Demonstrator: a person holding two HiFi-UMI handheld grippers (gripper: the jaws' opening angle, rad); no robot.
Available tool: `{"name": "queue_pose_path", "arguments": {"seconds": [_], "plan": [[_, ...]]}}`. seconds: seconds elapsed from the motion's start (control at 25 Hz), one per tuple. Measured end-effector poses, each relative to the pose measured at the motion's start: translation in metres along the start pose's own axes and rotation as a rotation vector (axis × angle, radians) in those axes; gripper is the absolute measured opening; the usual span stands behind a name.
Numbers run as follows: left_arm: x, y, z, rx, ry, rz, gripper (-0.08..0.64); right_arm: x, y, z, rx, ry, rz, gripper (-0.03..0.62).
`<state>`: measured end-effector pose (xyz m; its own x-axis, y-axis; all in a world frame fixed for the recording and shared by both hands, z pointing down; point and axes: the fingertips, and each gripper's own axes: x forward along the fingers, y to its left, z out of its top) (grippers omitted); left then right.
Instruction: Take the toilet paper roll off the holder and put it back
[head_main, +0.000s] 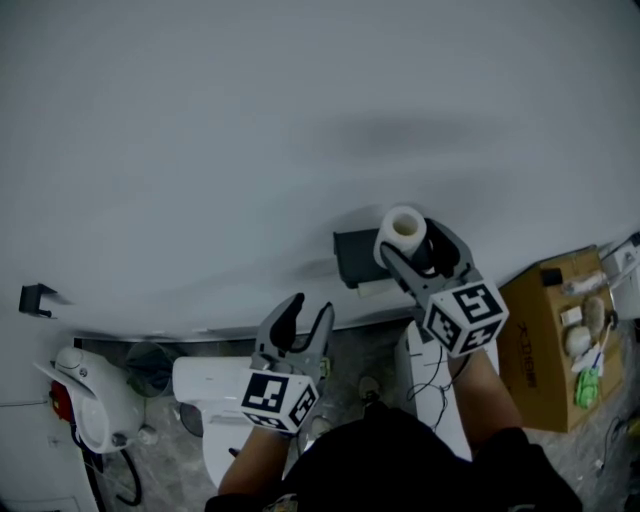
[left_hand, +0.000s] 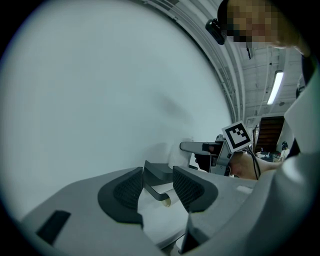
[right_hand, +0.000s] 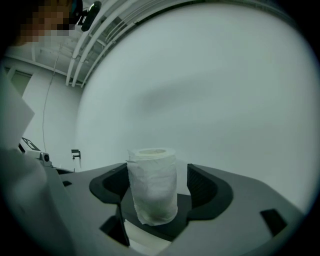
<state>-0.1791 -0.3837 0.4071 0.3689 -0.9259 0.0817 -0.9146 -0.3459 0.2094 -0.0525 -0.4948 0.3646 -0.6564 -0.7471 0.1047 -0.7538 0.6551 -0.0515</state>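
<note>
The white toilet paper roll (head_main: 402, 230) stands upright against the white wall, on the dark holder (head_main: 354, 258). My right gripper (head_main: 411, 242) reaches around it. In the right gripper view the roll (right_hand: 152, 187) stands between the pads of my right gripper (right_hand: 156, 184), close to the left pad, with a gap to the right pad, so the jaws are open. The holder (right_hand: 186, 209) shows dark under the roll. My left gripper (head_main: 308, 308) hangs lower left of the holder, open and empty. In its own view, the left gripper (left_hand: 157, 187) frames the holder (left_hand: 158, 173) and its bent arm.
A white toilet (head_main: 205, 388) stands on the speckled floor below my left gripper. At the right there is a cardboard box (head_main: 545, 345) with small items beside it. A small dark bracket (head_main: 36, 297) is fixed to the wall at far left, above a white and red device (head_main: 88, 400).
</note>
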Motion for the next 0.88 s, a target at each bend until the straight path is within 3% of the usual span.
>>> {"name": "queue_pose_path", "arguments": {"seconds": [0.32, 0.68, 0.76, 0.88], "plan": [[-0.014, -0.015, 0.001, 0.007, -0.005, -0.024, 0.173, -0.028, 0.001, 0.004, 0.029, -0.019, -0.03, 0.351], [-0.062, -0.016, 0.003, 0.007, -0.024, -0.032, 0.173, -0.057, 0.044, -0.001, 0.073, -0.034, -0.03, 0.317], [-0.076, -0.013, 0.002, 0.002, -0.023, -0.029, 0.173, -0.06, 0.059, -0.003, 0.074, -0.032, -0.021, 0.287], [-0.098, -0.007, 0.0, -0.005, -0.019, -0.031, 0.173, -0.068, 0.085, -0.006, 0.081, -0.035, -0.019, 0.158]]}}
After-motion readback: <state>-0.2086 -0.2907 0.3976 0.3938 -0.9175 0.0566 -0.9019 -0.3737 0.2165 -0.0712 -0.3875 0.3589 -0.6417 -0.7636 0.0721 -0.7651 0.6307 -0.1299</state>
